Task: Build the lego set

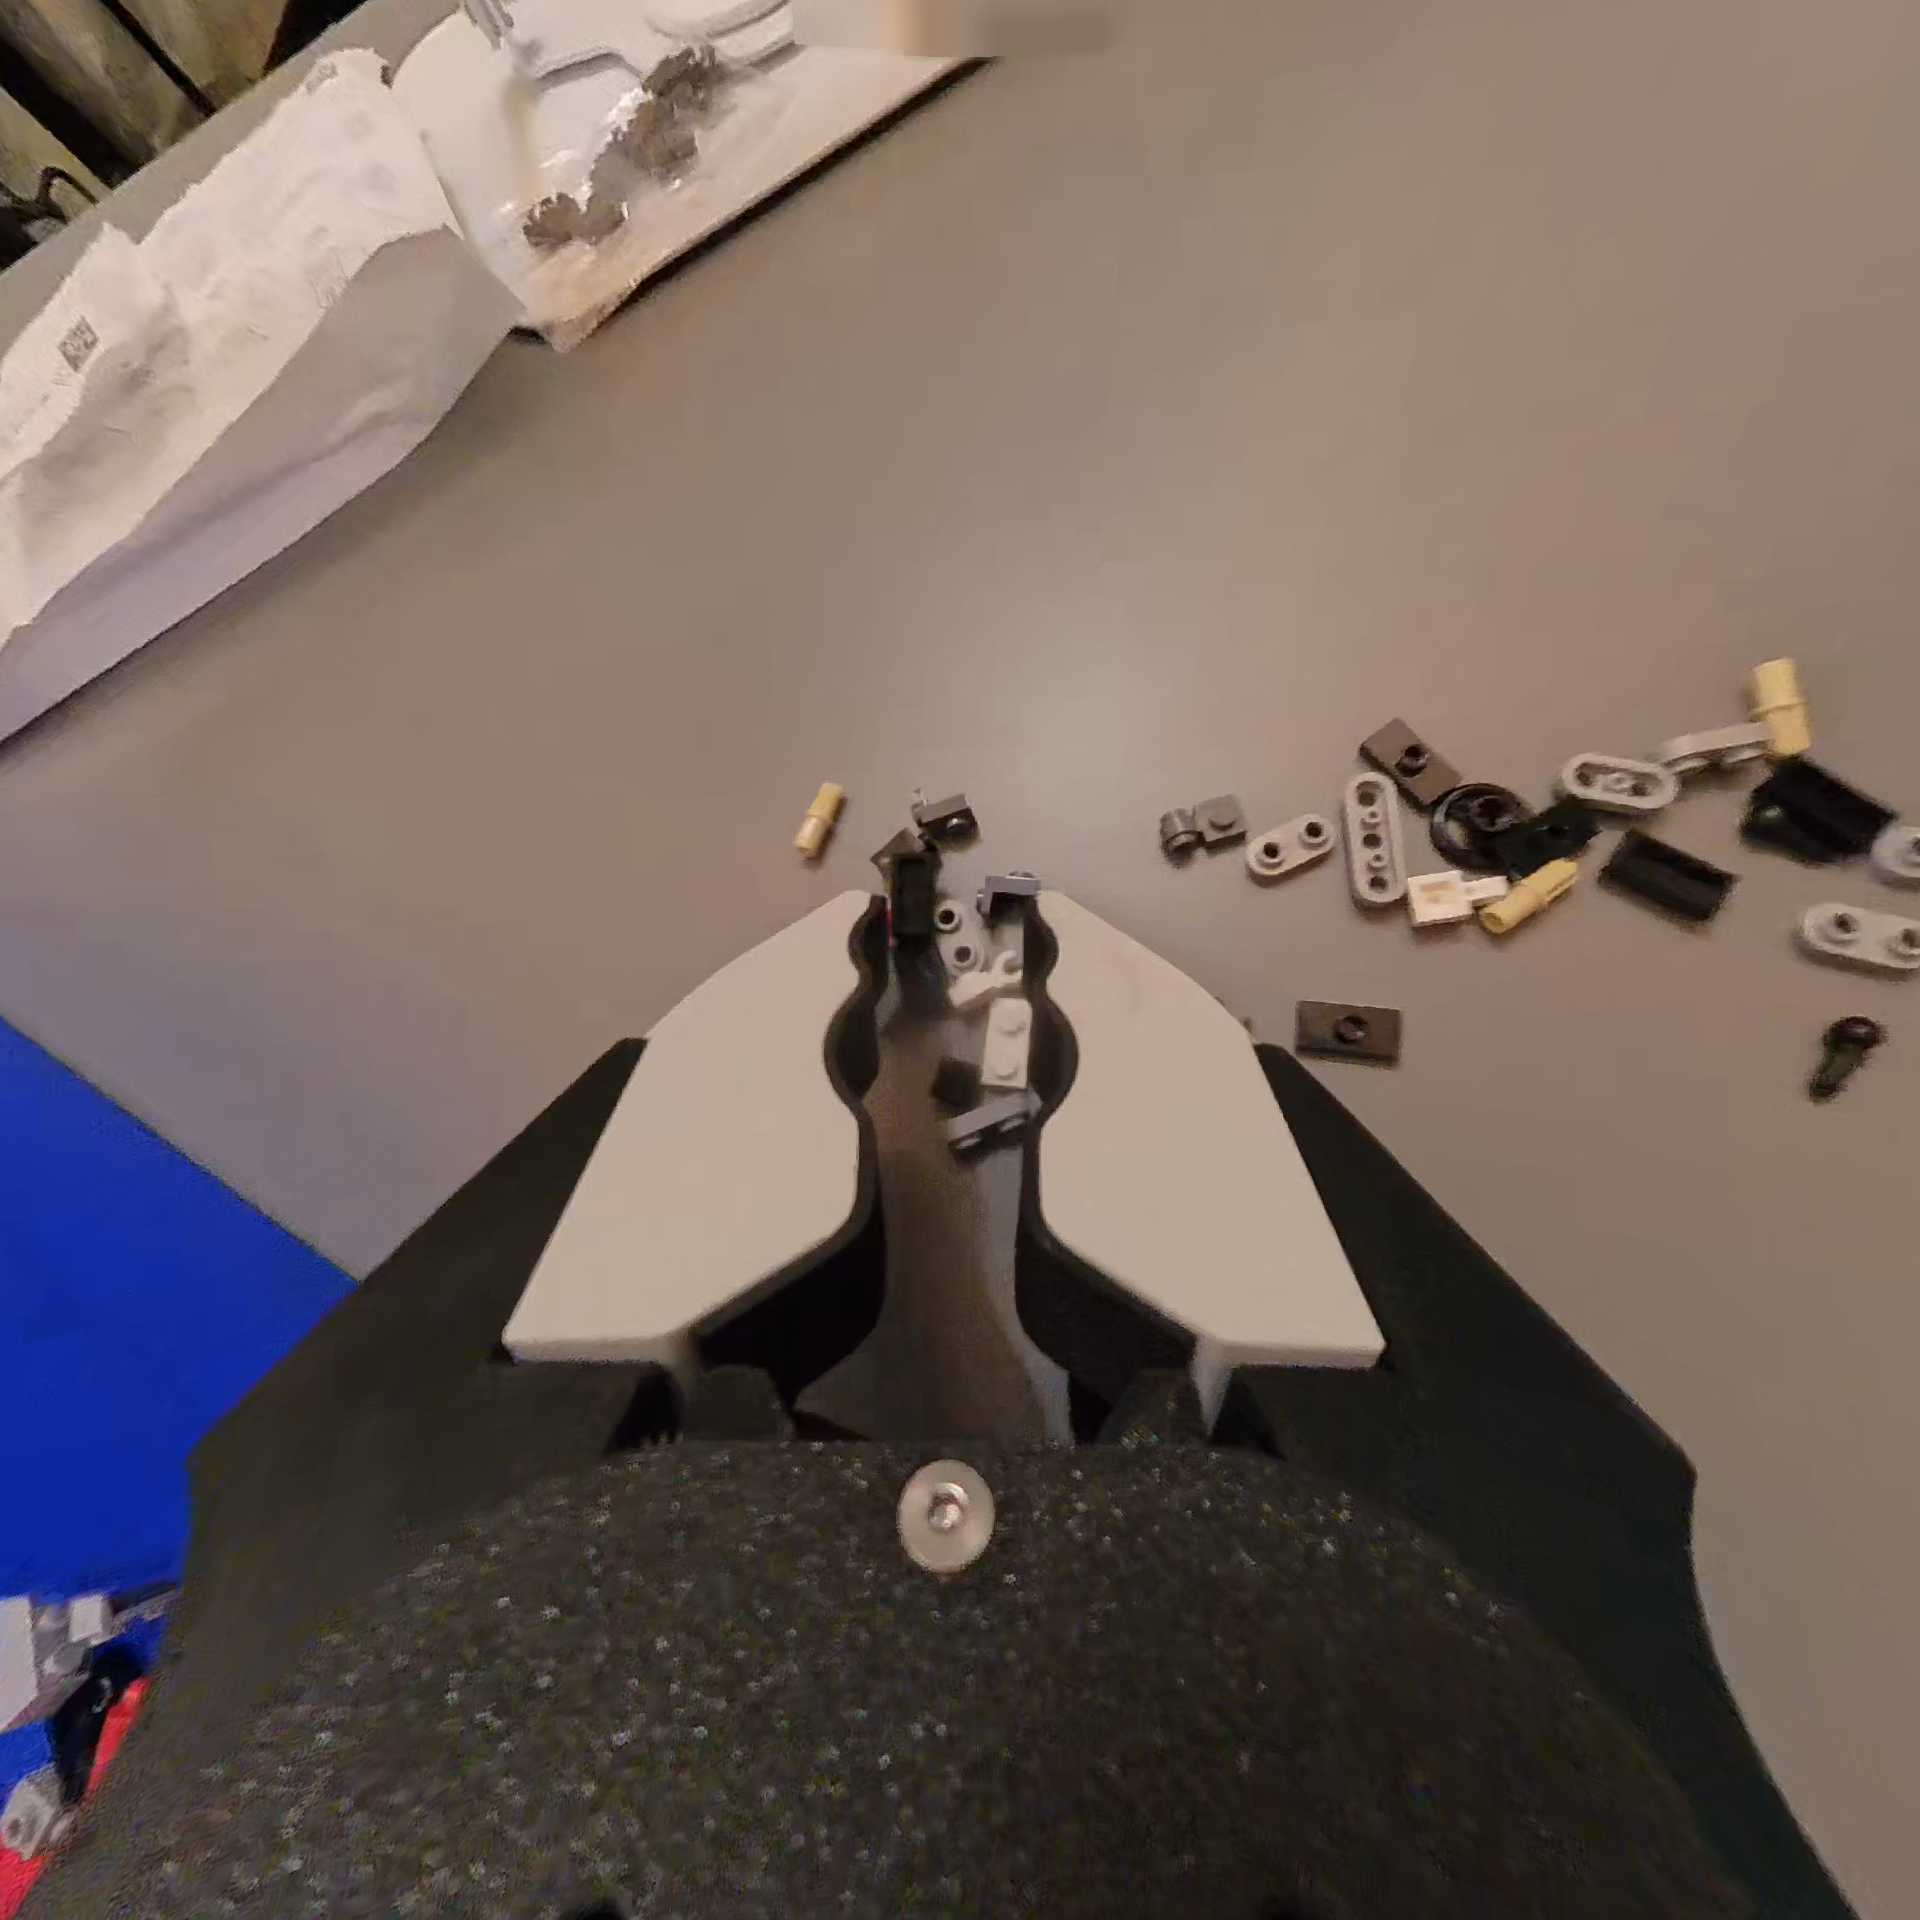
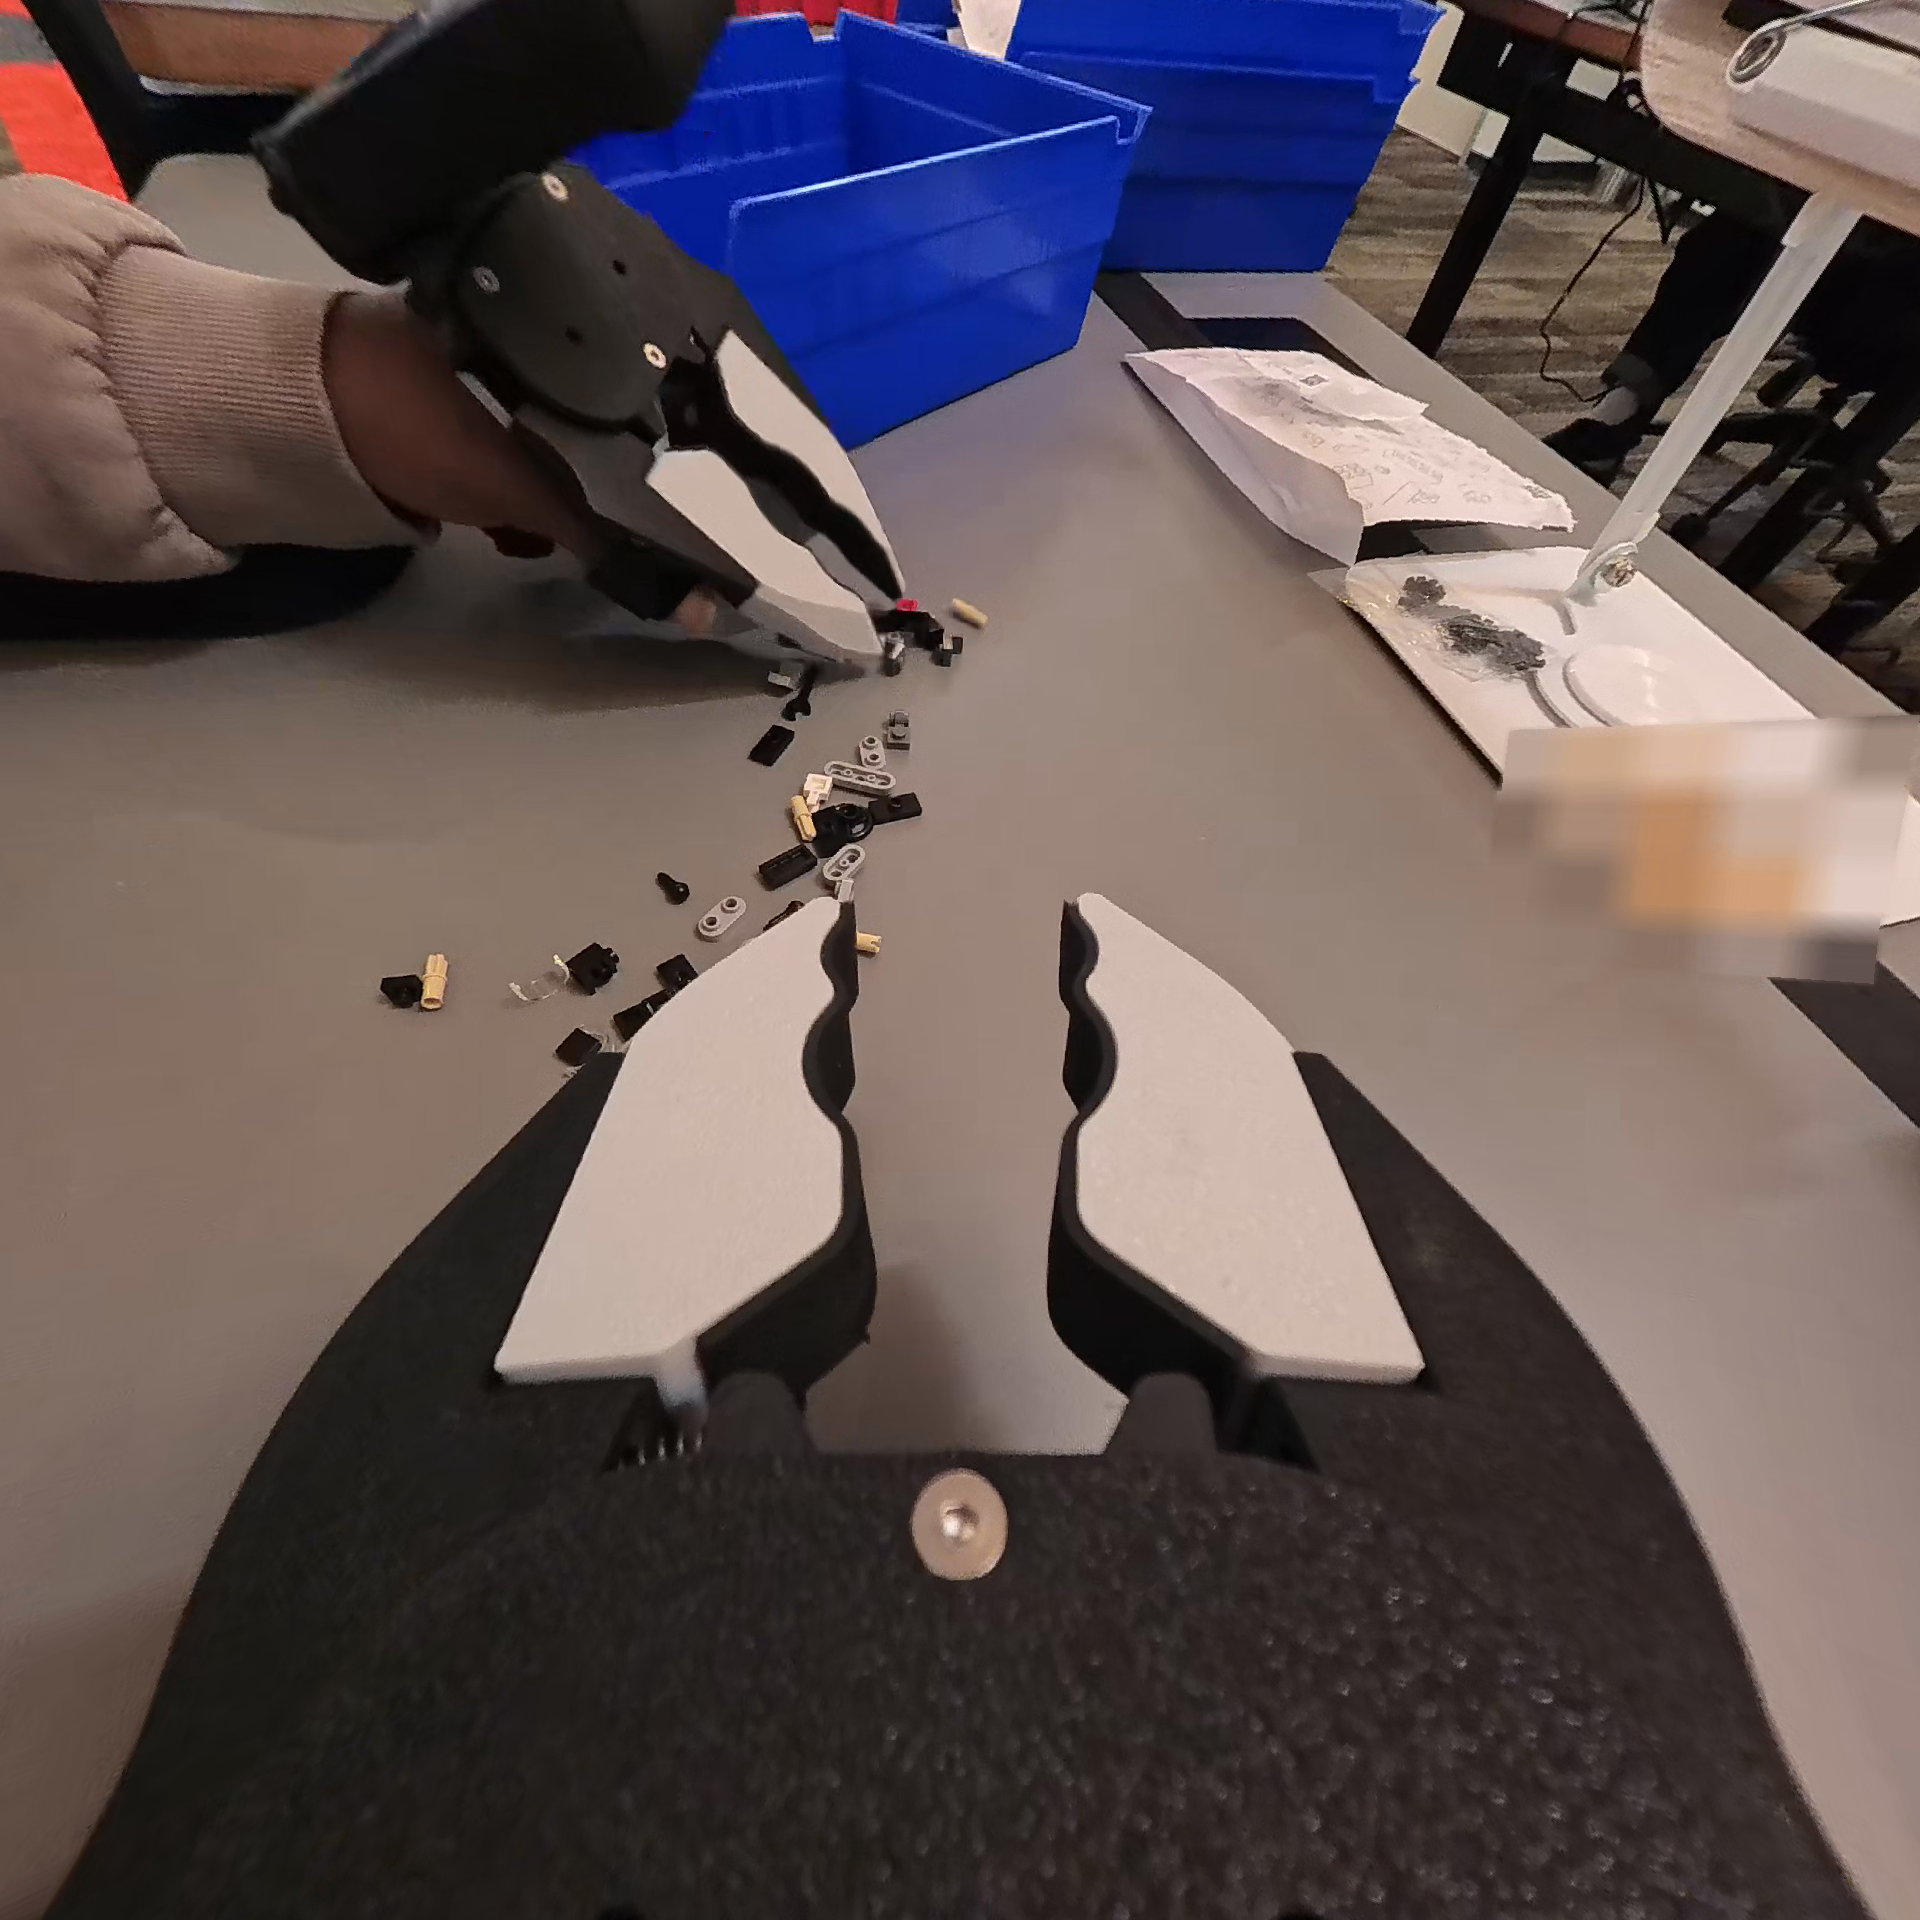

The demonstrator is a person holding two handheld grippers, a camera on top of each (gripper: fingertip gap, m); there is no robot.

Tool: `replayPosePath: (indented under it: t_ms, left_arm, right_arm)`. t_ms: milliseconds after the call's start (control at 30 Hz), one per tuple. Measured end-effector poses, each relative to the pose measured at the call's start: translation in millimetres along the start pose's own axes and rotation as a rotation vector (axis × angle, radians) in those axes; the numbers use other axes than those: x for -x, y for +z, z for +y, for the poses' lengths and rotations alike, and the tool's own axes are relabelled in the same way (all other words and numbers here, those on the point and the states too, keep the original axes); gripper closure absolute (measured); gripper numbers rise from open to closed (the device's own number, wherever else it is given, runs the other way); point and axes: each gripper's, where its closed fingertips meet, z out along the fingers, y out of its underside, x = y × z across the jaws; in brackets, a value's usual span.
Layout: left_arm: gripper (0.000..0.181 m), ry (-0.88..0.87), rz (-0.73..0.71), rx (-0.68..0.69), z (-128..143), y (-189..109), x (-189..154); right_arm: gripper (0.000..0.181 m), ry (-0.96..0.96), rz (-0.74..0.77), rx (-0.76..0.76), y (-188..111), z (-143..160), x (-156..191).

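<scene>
Grey, black and tan lego pieces (image 2: 831,810) lie scattered loose.

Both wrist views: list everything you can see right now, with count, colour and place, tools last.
Lego pieces: many, black, grey, tan, white; scattered mid-table.
Table: one, grey; under everything.
Storage bins: at least two, blue; far end of the table.
Paper bag: one, white, crumpled; far right.
Clear bag of dark pieces: one; right, on a white sheet.
Sleeve: one, beige; far left.
Left tool: one, grey fingers nearly closed around small pieces, tips at the pile.
Right tool: one, open, holding nothing.
</scene>
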Motion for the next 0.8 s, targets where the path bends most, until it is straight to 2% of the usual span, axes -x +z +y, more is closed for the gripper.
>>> replayPosePath:
  t_ms: [133, 233, 333, 367, 600, 700, 800]
  left_arm:
    - [0.147, -0.023, 0.134, -0.049, -8, -19, -27]
    - [0.132, -0.017, 0.240, -0.002, 2, -26, -54]
    - [0.137, 0.037, 0.190, 0.028, 15, -21, -54]
    - [0.145, 0.029, 0.180, 0.016, 13, -20, -51]
    - [0.173, 0.008, 0.040, 0.024, 14, -6, -14]
    - [0.172, -0.007, -0.020, 0.032, 13, -1, 3]
    - [0.162, -0.026, -0.032, 0.000, 8, -9, 9]
  right_arm:
    - [0.144, 0.003, -0.001, -0.002, 0, 0, 0]
    - [0.144, 0.003, -0.004, -0.003, 0, 0, 0]
    - [0.144, 0.001, -0.007, 0.002, 1, 1, 1]
    - [0.144, 0.000, -0.007, 0.003, 1, 1, 2]
    - [0.144, 0.000, -0.004, 0.003, 0, 0, 1]
    - [0.144, 0.001, -0.007, 0.003, 1, 1, 2]
    - [0.144, -0.002, -0.004, 0.005, 1, 1, 1]
